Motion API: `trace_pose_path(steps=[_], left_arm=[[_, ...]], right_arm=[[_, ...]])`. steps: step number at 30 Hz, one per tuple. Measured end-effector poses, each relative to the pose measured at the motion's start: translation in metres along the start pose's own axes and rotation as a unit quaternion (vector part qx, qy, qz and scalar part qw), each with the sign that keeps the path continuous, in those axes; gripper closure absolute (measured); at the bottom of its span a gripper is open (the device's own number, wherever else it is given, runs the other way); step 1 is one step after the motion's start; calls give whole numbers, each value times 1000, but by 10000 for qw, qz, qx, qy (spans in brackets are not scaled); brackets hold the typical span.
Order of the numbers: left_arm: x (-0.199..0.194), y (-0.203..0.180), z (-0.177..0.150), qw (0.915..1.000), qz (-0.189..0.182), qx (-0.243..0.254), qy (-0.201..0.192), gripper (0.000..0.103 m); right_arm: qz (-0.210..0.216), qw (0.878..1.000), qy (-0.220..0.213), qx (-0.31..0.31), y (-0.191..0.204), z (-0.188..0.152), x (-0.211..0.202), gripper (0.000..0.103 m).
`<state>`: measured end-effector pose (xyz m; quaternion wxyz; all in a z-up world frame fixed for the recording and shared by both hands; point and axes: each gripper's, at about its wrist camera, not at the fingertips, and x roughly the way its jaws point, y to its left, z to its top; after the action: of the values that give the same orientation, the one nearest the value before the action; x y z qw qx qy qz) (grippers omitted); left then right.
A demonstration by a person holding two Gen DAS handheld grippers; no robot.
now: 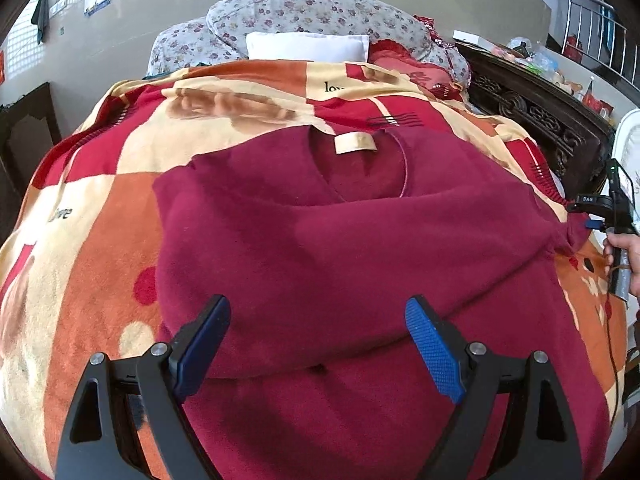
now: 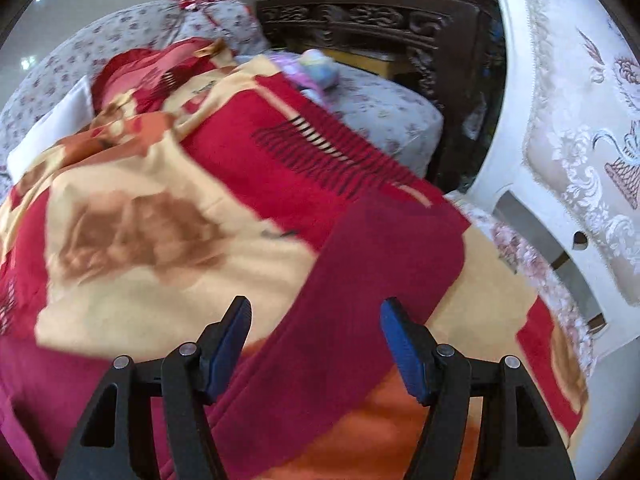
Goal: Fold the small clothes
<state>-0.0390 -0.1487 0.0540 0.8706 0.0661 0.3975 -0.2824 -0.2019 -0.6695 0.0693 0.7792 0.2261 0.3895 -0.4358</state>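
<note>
A dark red fleece top (image 1: pixel 340 248) lies spread on a patterned blanket (image 1: pixel 100 248), neck label (image 1: pixel 355 143) facing up, one sleeve folded across its chest. My left gripper (image 1: pixel 318 328) is open just above the top's lower half, holding nothing. My right gripper (image 2: pixel 316 332) is open over the top's other sleeve (image 2: pixel 360 300), which stretches out on the blanket; the jaws stand either side of it without closing. The right gripper also shows at the right edge of the left wrist view (image 1: pixel 588 216).
Floral pillows (image 1: pixel 312 12) and a white cushion (image 1: pixel 308 46) lie at the bed's head. A dark carved wooden cabinet (image 1: pixel 532 116) stands at the right of the bed. A white chair with a brocade seat (image 2: pixel 580 140) stands close by the bed's edge.
</note>
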Motion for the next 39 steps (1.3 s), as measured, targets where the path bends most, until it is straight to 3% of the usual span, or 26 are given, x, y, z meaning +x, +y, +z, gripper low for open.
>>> trace_pose_path(steps=[9,14,16,18,19,24,27,30,31,35,38,39], left_arm=[[6,-2,-5,9999,66,-11,113,14],[11,-2,-6,9998,122,-25,160,14],[13,-2,-7,9998,106,-75,173,14],[14,-3,-7,9997,58,-113,193,14],[13,-3,-7,9997,32,-115,198,14],[7,-4,-7,9999,-7,-118,122,14],[1,1,-4,9994,-136,-318,73,14],[-6,6,-1,9977,-381,-566,15,14],[-8,7,0,9968,-479,-641,3,14],[-17,14,3,9933,-764,-858,-105,14],[-20,22,6,9911,-856,-1006,-183,15],[-19,25,7,9900,-890,-1081,-180,15]], right_arm=[[-449,9985,124,280,-20,41,41,31],[-76,9995,203,218,-33,45,49,32],[-49,9996,224,144,-39,42,45,55],[177,9996,165,125,-46,39,36,85],[344,9991,140,181,-50,38,28,91],[1328,9899,-488,24,-42,33,-37,92],[2315,9675,-977,-294,-13,25,-97,92],[3323,9310,-1248,-846,41,9,-153,92],[3516,9227,-1240,-977,55,4,-161,92],[4508,8696,-861,-1824,146,-43,-191,92],[4874,8384,-497,-2390,211,-89,-192,92],[4921,8329,-400,-2502,227,-103,-188,92]])
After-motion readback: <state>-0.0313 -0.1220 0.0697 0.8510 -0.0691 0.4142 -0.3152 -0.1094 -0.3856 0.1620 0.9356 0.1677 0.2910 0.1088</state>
